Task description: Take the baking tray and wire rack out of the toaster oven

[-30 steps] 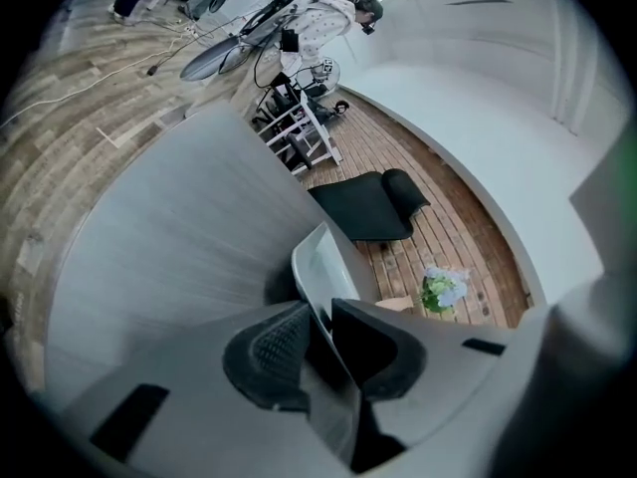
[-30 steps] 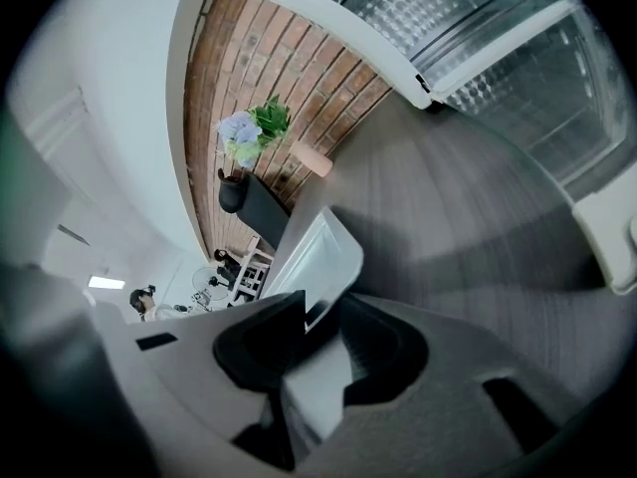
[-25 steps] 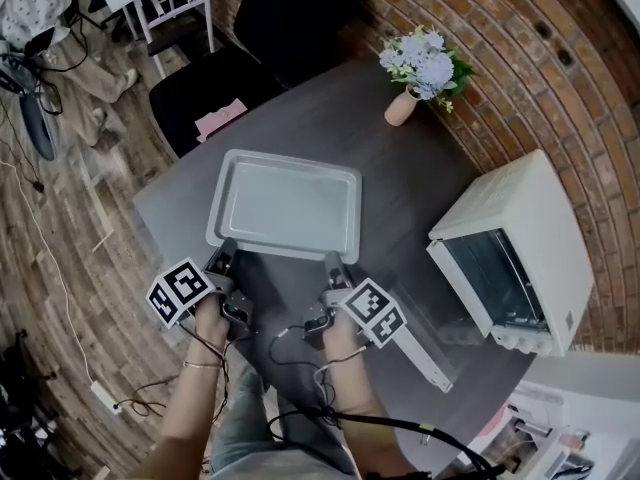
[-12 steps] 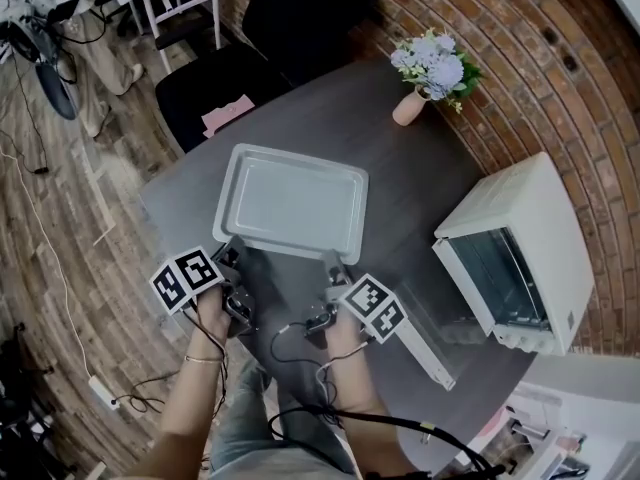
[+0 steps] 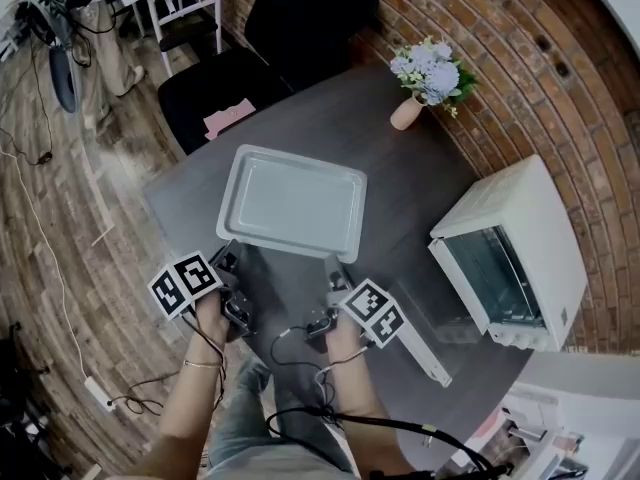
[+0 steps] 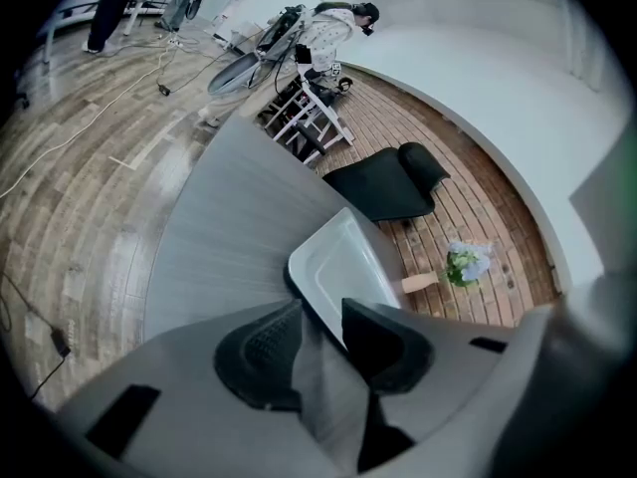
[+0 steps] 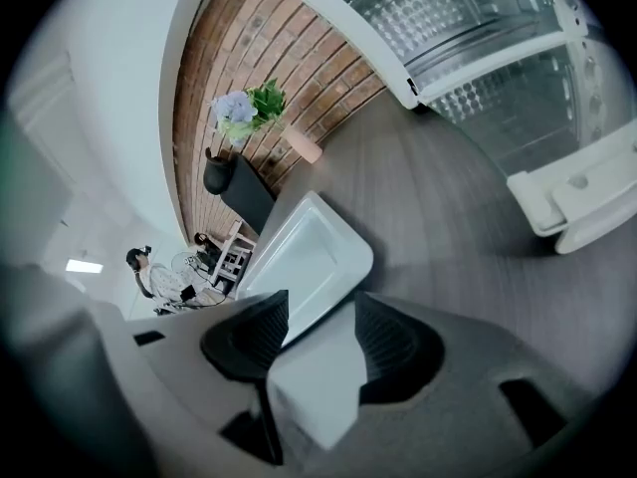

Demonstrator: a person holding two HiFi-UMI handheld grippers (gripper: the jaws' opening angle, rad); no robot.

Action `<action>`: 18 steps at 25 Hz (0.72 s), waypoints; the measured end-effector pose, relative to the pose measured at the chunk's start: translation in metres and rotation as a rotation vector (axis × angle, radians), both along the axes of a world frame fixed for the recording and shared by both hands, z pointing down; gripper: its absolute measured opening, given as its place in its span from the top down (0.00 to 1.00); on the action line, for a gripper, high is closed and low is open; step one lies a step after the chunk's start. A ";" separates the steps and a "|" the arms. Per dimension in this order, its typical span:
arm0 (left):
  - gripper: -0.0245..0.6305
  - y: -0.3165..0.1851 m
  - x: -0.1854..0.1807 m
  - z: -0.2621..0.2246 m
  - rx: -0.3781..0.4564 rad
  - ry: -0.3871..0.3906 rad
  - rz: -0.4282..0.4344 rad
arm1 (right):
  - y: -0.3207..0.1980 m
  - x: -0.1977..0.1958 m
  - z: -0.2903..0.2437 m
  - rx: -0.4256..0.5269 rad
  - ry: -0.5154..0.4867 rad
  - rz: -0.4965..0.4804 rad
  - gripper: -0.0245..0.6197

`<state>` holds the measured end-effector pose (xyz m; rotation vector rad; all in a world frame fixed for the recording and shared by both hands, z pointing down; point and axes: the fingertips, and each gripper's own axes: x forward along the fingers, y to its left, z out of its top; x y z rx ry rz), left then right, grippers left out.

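Note:
The grey baking tray [image 5: 290,203] lies flat on the dark table [image 5: 400,178], empty. My left gripper [image 5: 228,259] is at its near left corner and my right gripper [image 5: 335,270] at its near right corner. In the left gripper view the jaws of the left gripper [image 6: 318,312] stand apart, with the tray's rim [image 6: 343,267] just past the gap. The right gripper [image 7: 321,305] looks the same, the tray [image 7: 309,252] beyond its tips. Both sets of jaws have just been opening, and no pad presses on the rim. The toaster oven [image 5: 510,253] stands at the right, door down [image 5: 425,323]. Something gridded shows inside it [image 7: 438,13].
A small vase of flowers [image 5: 428,76] stands at the table's far side by the brick wall. A black chair [image 5: 215,88] sits beyond the far left edge. The oven door's handle [image 7: 577,192] juts toward my right gripper. Cables trail over the wooden floor at the left.
Both grippers' jaws have spread apart off the tray's near rim. The tray rests on the table in the same place and the hands have barely shifted.

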<state>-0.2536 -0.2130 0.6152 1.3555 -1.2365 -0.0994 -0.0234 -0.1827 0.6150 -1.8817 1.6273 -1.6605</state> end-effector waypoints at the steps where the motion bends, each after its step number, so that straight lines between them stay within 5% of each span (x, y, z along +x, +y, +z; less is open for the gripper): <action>1: 0.79 0.002 0.000 -0.002 0.002 0.001 0.001 | 0.002 -0.001 -0.003 0.003 -0.001 0.001 0.64; 11: 0.79 0.015 0.013 -0.057 0.102 0.051 0.044 | 0.021 -0.010 -0.062 0.103 -0.001 -0.016 0.65; 18: 0.79 0.023 0.047 -0.101 0.160 0.102 0.125 | 0.043 0.022 -0.107 0.171 0.018 0.055 0.65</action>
